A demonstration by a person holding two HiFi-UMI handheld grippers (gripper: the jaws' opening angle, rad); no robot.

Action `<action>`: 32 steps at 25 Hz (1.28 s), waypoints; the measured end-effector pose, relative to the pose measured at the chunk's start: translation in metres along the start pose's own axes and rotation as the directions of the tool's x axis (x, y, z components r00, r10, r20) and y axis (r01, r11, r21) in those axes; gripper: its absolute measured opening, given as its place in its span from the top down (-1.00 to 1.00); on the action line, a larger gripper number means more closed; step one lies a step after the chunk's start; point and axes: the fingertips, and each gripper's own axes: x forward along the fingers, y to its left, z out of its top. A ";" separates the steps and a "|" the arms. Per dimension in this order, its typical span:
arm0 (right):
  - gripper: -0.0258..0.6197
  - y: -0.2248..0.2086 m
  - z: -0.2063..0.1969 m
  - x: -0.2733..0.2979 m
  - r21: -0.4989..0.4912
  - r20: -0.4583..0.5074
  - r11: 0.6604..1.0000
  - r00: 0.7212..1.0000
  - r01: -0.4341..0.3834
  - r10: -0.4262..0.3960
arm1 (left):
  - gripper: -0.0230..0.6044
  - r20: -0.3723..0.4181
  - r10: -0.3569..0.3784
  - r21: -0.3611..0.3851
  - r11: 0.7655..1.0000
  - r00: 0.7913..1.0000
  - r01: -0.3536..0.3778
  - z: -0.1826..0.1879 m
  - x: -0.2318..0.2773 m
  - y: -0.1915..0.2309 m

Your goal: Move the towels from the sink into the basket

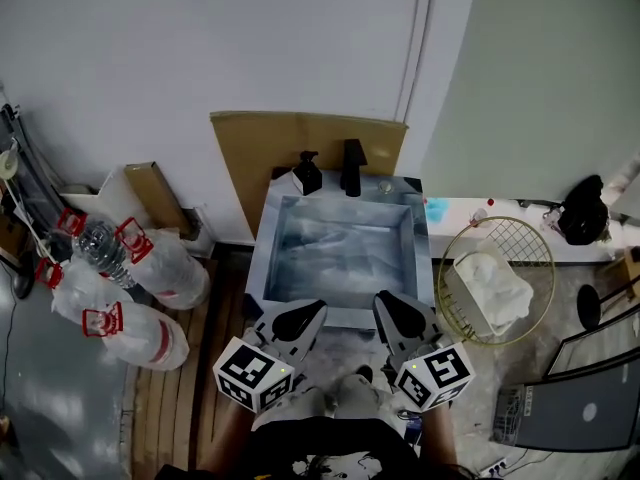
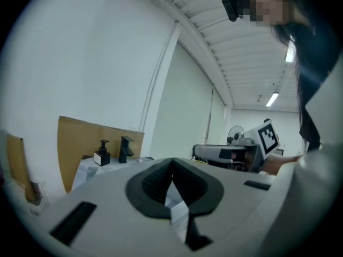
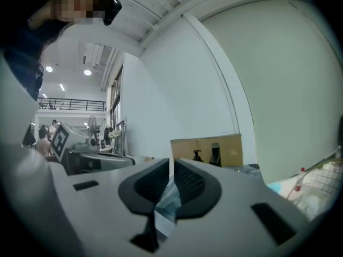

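Left of the sink [image 1: 262, 268]: a cluster of clear plastic bottles [image 1: 130, 293] with red markings, well apart from it.

Behind the sink: a cardboard sheet [image 1: 245, 148], upright against the wall.

On the rear ledge of the sink: a black soap dispenser [image 1: 306, 174]; just to its right, a black faucet [image 1: 352, 166]. The basin shows pale bluish folds. Whether these are towels or a lining cannot be determined.

At the near edge of the sink, left half: the left tool [image 1: 298, 320]. Its jaws are closed tip to tip, with nothing gripped.

At the near edge of the sink, right half: the right tool [image 1: 400, 318]. Its jaws are drawn together to a hairline gap, with nothing between them.

Right of the sink, near its front corner: a gold wire basket [image 1: 520, 236]. One white towel [image 1: 493, 280] lies crumpled inside it.
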 end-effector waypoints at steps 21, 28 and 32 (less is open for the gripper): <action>0.91 0.022 -0.002 -0.029 -0.027 -0.006 1.000 1.000 0.004 -0.004 | 0.93 0.034 -0.039 0.002 0.999 0.999 0.039 -0.009 -0.018 -0.027; 0.91 0.005 -0.005 -0.043 -0.032 -0.014 0.998 0.999 0.048 -0.049 | 0.93 0.016 -0.064 0.008 0.998 0.998 0.064 -0.013 -0.012 -0.038; 0.91 -0.007 -0.005 -0.050 -0.034 -0.016 0.997 0.997 0.071 -0.071 | 0.93 0.007 -0.073 0.013 0.997 0.997 0.073 -0.016 -0.010 -0.041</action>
